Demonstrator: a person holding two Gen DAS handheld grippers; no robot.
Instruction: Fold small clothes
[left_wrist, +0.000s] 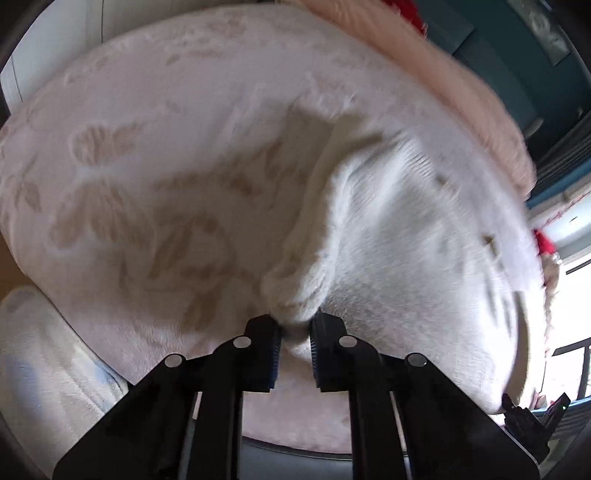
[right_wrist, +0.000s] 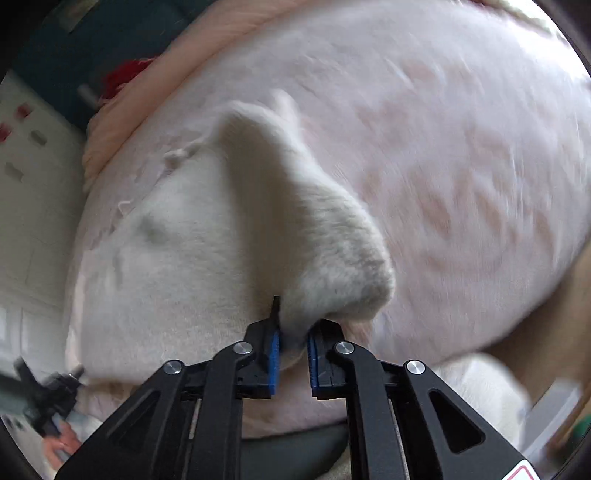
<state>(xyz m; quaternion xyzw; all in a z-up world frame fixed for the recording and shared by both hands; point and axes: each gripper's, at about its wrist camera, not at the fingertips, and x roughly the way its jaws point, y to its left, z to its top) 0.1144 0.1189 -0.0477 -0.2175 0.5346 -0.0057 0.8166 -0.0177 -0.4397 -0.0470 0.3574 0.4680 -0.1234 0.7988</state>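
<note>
A small white fluffy garment (left_wrist: 388, 221) lies on a pale pink bedspread (left_wrist: 166, 166) with a raised leaf pattern. My left gripper (left_wrist: 295, 328) is shut on a bunched corner of it, and the cloth rises in a ridge from the pads. In the right wrist view the same white garment (right_wrist: 314, 240) stands up in a peaked fold over the bedspread (right_wrist: 461, 166). My right gripper (right_wrist: 293, 334) is shut on its lower edge, with fabric pinched between the blue pads (right_wrist: 275, 354). Part of the garment still rests flat on the bed. Both views are motion-blurred.
A peach ribbed blanket (left_wrist: 461, 85) runs along the far side of the bed, with something red (left_wrist: 406, 14) behind it. A pale folded cloth (left_wrist: 44, 369) lies at the lower left. White cabinets (right_wrist: 33, 203) stand beyond the bed's edge.
</note>
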